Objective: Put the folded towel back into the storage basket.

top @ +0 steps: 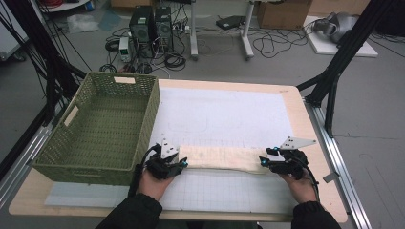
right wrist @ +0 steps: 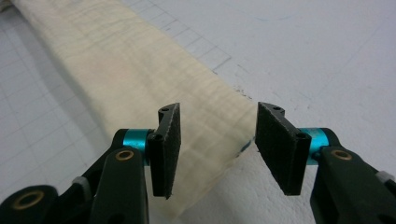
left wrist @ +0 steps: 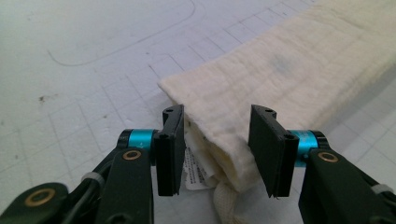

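Folded cream towel (top: 222,159) is spanned between left gripper (top: 183,164) and right gripper (top: 262,162); both jaws spread around its ends, nothing pinched.

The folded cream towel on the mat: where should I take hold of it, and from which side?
Grip the folded cream towel at its two short ends, coming in level from outside each end. It lies as a long flat strip, and the left gripper and right gripper already stand open around those ends, where the stacked layers give an edge to pinch.
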`<state>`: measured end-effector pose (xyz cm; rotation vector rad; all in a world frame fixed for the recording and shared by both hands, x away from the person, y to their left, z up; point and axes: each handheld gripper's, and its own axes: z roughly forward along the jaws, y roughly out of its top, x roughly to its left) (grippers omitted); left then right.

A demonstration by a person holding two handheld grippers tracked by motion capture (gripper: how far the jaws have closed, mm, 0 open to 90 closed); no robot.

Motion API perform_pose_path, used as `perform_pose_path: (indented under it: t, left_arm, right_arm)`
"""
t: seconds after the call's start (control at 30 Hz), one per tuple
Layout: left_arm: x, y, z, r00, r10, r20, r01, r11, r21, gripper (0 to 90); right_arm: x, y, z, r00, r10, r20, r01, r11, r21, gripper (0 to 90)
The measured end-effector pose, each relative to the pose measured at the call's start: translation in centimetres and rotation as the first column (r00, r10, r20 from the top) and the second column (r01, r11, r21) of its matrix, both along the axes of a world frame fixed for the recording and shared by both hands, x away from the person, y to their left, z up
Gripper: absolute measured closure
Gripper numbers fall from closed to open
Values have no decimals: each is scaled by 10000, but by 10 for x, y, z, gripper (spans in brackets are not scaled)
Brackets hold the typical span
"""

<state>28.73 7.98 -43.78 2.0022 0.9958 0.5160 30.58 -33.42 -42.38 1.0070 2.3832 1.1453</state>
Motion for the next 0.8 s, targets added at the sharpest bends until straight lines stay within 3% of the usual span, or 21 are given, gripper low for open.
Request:
perform_pose_path:
  t: [0.2,0.33,0.53,0.8]
  left_arm:
    - [2,2,-1,9997,207,-111,-206,9997,100,554]
    - [3,0,-4,9992,229,-332,-215,9989,416,554]
    - [5,-1,-6,9986,300,-429,-278,9983,504,546]
    - [5,-2,-8,9984,125,-554,-112,9996,250,623]
  right_arm:
    - [2,-6,-2,9989,-344,-307,351,9991,250,528]
    - [4,-6,-6,9969,-359,-695,361,9993,22,528]
    - [4,-3,-13,9931,-194,-1159,158,9994,-314,523]
    - [4,-1,-16,9881,-37,-1536,-10,9995,-303,509]
